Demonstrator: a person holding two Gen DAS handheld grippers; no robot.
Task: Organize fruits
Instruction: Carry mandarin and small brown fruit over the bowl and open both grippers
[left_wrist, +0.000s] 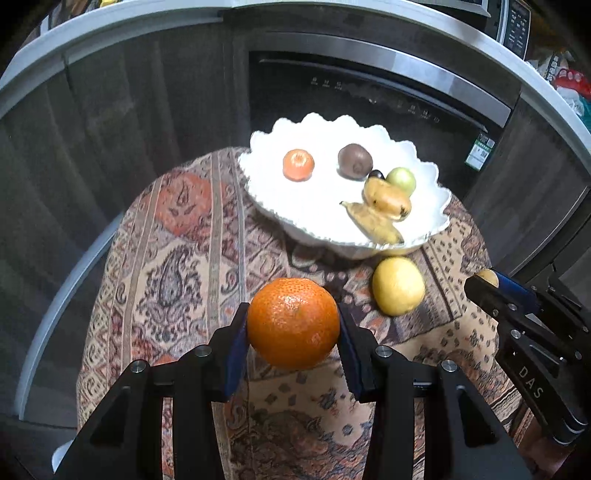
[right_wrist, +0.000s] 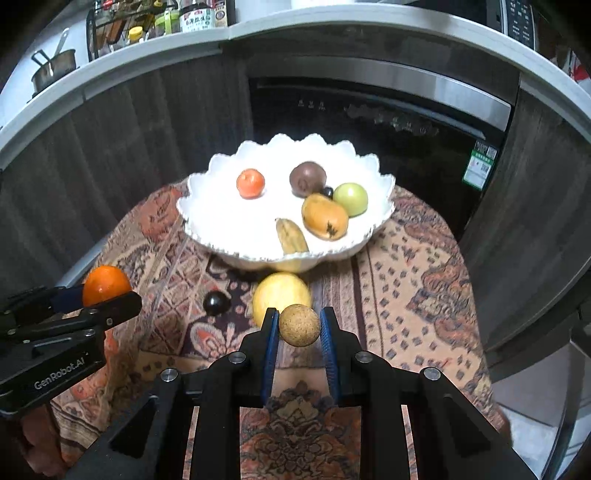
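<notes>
My left gripper (left_wrist: 293, 325) is shut on a large orange (left_wrist: 293, 328) and holds it above the patterned cloth, short of the white scalloped bowl (left_wrist: 266, 155). My right gripper (right_wrist: 298, 325) is shut on a small tan round fruit (right_wrist: 299, 325), in front of the bowl (right_wrist: 207, 184). The bowl holds a small orange fruit (right_wrist: 250, 183), a brown round fruit (right_wrist: 307, 178), a green one (right_wrist: 351, 198), an orange-yellow one (right_wrist: 324, 216), a yellowish banana-like one (right_wrist: 291, 236) and a small dark berry (right_wrist: 327, 191). A yellow fruit (right_wrist: 281, 291) and a dark round fruit (right_wrist: 216, 303) lie on the cloth.
A patterned cloth (right_wrist: 413, 280) covers the round table. Behind it stand dark cabinet fronts and a black built-in appliance (right_wrist: 369, 110). The counter above holds a pot (right_wrist: 51, 70) and bottles (right_wrist: 199, 16). The right gripper's body (left_wrist: 532, 332) shows at the right of the left wrist view.
</notes>
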